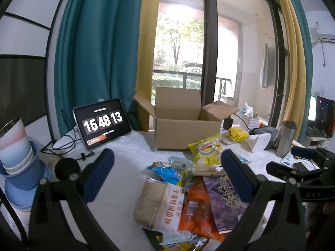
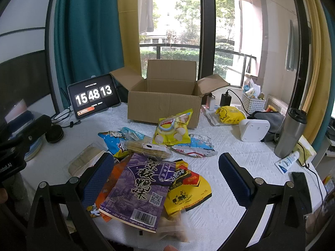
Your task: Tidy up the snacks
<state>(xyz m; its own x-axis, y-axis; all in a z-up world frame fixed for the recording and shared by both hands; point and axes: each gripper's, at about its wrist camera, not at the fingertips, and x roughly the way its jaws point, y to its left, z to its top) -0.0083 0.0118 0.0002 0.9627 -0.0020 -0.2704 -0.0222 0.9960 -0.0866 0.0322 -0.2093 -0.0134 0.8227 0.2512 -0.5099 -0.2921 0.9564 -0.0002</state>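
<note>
A heap of snack packets lies on the white-covered table in front of an open cardboard box [image 1: 184,123] [image 2: 165,102]. In it are a purple packet [image 1: 225,200] [image 2: 140,188], an orange packet [image 1: 196,207], a paper-and-white bag [image 1: 159,205], a blue packet [image 1: 167,172] [image 2: 113,139] and a yellow chips bag [image 1: 207,148] [image 2: 172,128]. My left gripper [image 1: 167,175] hovers open above the heap, holding nothing. My right gripper [image 2: 166,177] also stands open, over the purple packet and a yellow-black packet [image 2: 188,190]. The right gripper's body [image 1: 309,167] shows at the left view's right edge.
A tablet showing a clock [image 1: 102,123] [image 2: 94,98] stands left of the box, with cables beside it. Stacked blue bowls and a cup [image 1: 18,152] sit at far left. A steel tumbler [image 2: 290,131], white device [image 2: 253,130], white basket [image 2: 253,102], tube [image 2: 287,161] and phone [image 2: 301,188] crowd the right.
</note>
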